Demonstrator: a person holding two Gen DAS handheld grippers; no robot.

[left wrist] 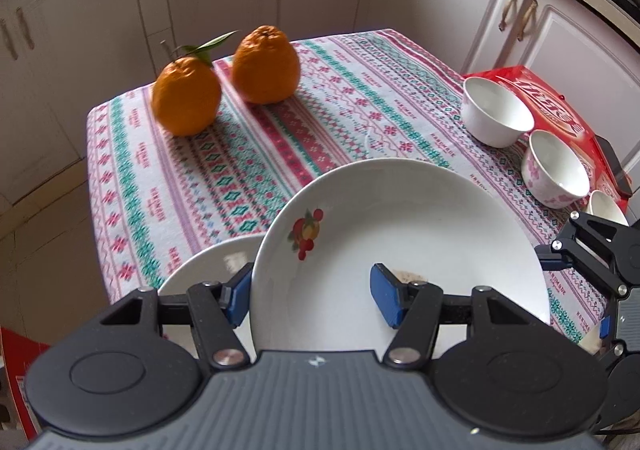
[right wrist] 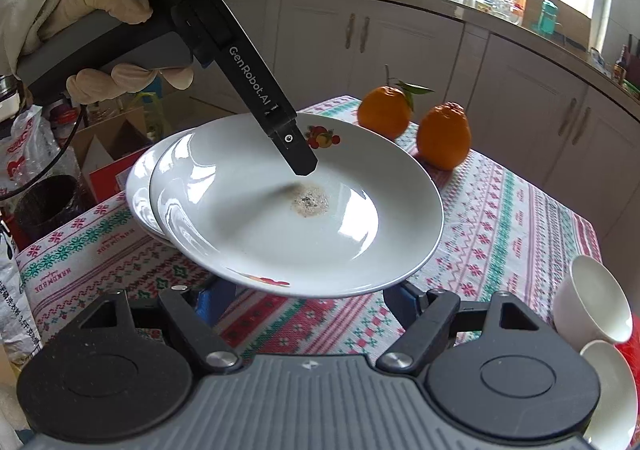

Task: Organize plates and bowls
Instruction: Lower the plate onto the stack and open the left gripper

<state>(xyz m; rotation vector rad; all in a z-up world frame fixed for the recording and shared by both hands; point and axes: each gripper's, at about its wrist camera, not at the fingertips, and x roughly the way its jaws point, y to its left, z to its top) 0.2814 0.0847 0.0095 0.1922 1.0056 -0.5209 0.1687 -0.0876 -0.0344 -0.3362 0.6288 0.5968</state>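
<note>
My left gripper (left wrist: 312, 296) is shut on the near rim of a white plate (left wrist: 400, 234) with a fruit print and a brown stain in its middle. One pad lies inside the plate and the other is under its edge. The plate (right wrist: 280, 209) hangs tilted above the tablecloth, partly over a second white plate (left wrist: 200, 270) at its left. In the right wrist view one left finger (right wrist: 298, 157) presses down on the plate from above. My right gripper (right wrist: 308, 300) stands open below the plate's near rim with only tablecloth between its pads. Three small bowls (left wrist: 496, 109) sit at the right.
Two oranges (left wrist: 186, 93) stand at the far left of the patterned tablecloth (left wrist: 320, 97). A red box (left wrist: 540, 89) with a dark phone (left wrist: 612, 165) on it lies behind the bowls. Cabinets ring the small table, and bags and boxes (right wrist: 100, 153) crowd the floor beside it.
</note>
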